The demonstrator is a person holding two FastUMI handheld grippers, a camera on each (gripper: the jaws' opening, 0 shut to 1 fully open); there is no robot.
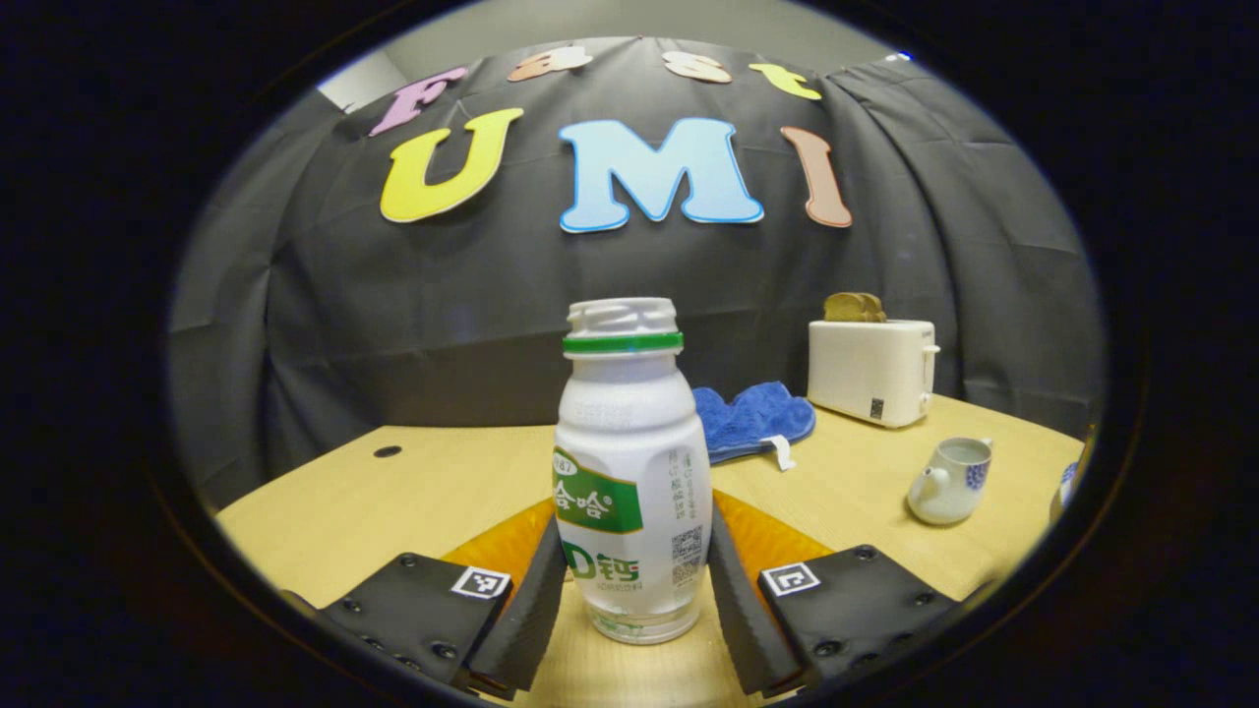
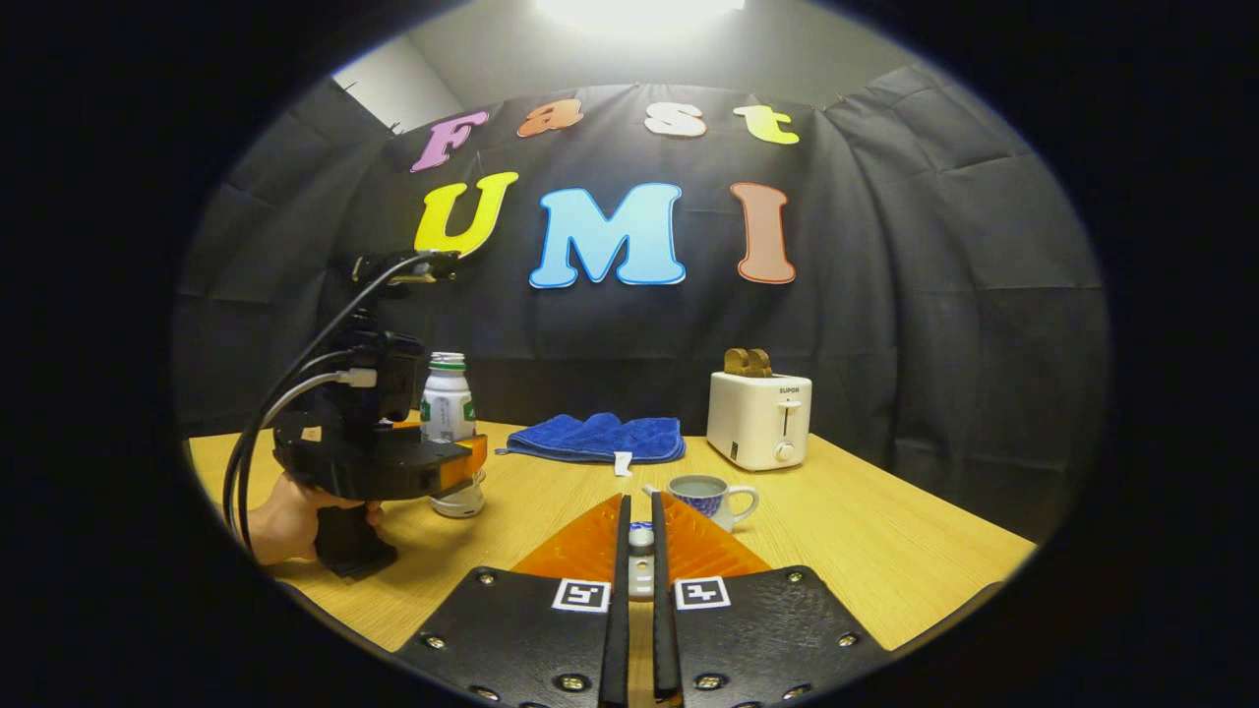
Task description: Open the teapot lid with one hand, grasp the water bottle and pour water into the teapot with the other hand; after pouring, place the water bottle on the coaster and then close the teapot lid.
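A white water bottle (image 1: pixel 629 462) with a green label and no cap stands upright between the fingers of my left gripper (image 1: pixel 634 531), which press on both its sides. The right gripper view shows that bottle (image 2: pixel 448 408) at the left, in the left gripper (image 2: pixel 393 462) held by a hand (image 2: pixel 280 521). I cannot tell what its base rests on. The white and blue teapot (image 1: pixel 949 482) sits on the table to the right with its top uncovered. My right gripper (image 2: pixel 640 501) is shut on the small teapot lid (image 2: pixel 640 565), just in front of the teapot (image 2: pixel 710 497).
A white toaster (image 2: pixel 759 421) with bread in it stands at the back of the wooden table (image 2: pixel 885 551). A blue cloth (image 2: pixel 595 438) lies left of the toaster. A small round hole (image 1: pixel 387 451) is in the tabletop at the far left.
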